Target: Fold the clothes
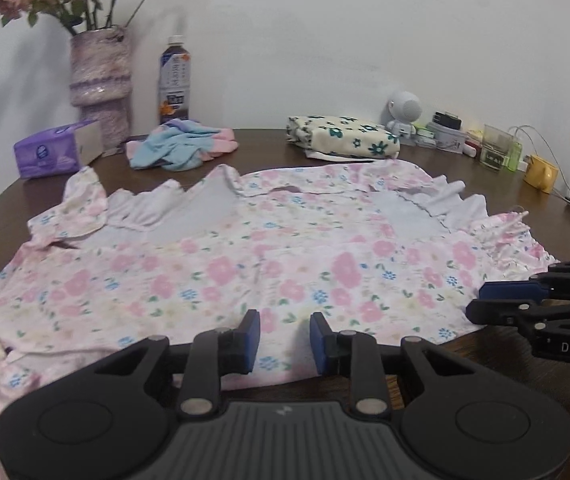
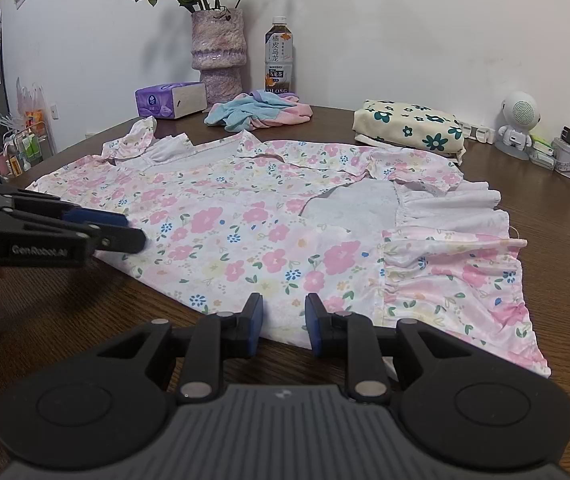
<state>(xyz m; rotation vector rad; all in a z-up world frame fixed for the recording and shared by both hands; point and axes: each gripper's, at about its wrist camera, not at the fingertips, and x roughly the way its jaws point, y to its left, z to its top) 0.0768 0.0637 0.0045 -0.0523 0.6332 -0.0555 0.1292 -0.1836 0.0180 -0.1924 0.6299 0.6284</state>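
Note:
A pink floral dress (image 1: 245,264) with white ruffles lies spread on the dark wooden table (image 1: 269,148); it also shows in the right wrist view (image 2: 245,216). My left gripper (image 1: 285,340) is open, its blue pads just above the dress's near edge. My right gripper (image 2: 283,322) is open over the near hem, holding nothing. The right gripper shows in the left wrist view (image 1: 481,300) at the dress's right edge. The left gripper shows in the right wrist view (image 2: 133,228) at the dress's left edge.
At the back stand a vase of flowers (image 2: 217,48), a tea bottle (image 2: 279,60), a purple tissue box (image 2: 171,100), a crumpled blue-pink garment (image 2: 257,114) and a folded cream floral cloth (image 2: 409,128). A white robot figure (image 2: 519,124) and small boxes (image 2: 569,156) sit far right.

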